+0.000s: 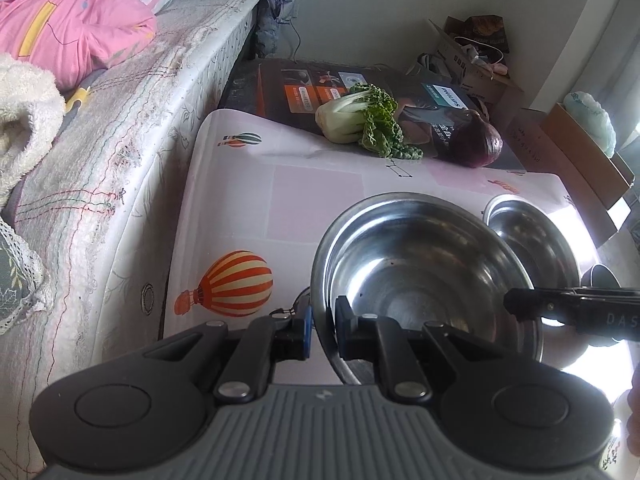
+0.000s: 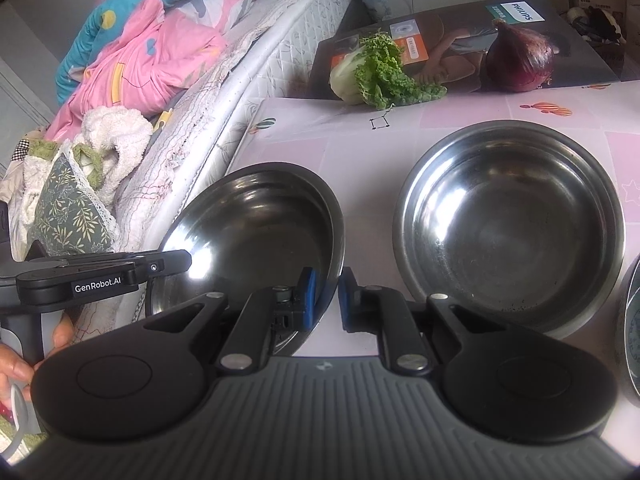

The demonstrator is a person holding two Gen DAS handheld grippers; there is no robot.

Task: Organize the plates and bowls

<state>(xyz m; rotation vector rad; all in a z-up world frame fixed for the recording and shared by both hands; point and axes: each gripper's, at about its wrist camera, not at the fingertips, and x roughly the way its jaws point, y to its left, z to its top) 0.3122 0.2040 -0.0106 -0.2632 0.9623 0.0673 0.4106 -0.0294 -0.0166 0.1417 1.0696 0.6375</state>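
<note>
White quilted mattress [image 1: 132, 152] runs along the table's left side, with a pink patterned blanket [image 1: 76, 24] and a white fluffy towel [image 1: 24, 120] piled on top. A green leaf-print cushion with lace trim [image 2: 72, 208] leans at its near end.

Table with pale pink balloon-print cloth [image 1: 280, 184] carries the dishes. Behind it lies a dark Philips cardboard box [image 2: 460, 40], with a bok choy with white stem and green leaves [image 1: 360, 120] and a purple red onion [image 1: 476, 144] on it. Brown cartons [image 1: 480, 64] stand in the far corner.

Large round stainless steel bowl [image 1: 420, 248] sits at the table's left near side, tilted in the right wrist view and gripped on two sides of its rim. Left gripper [image 1: 323, 332] is pinched on the rim's left edge, blue pads [image 1: 307, 332] nearly together with the thin wall between. Right gripper [image 2: 328, 300] is clamped the same way on the rim's right edge, one pad inside the bowl and one outside.

Second round stainless steel bowl [image 2: 508, 224] rests flat on the cloth just right of the held one, apart from it. A grey dish's edge [image 2: 630, 320] peeks in at far right, mostly cut off.

A hand [image 2: 24, 360] holds the left gripper's handle.
</note>
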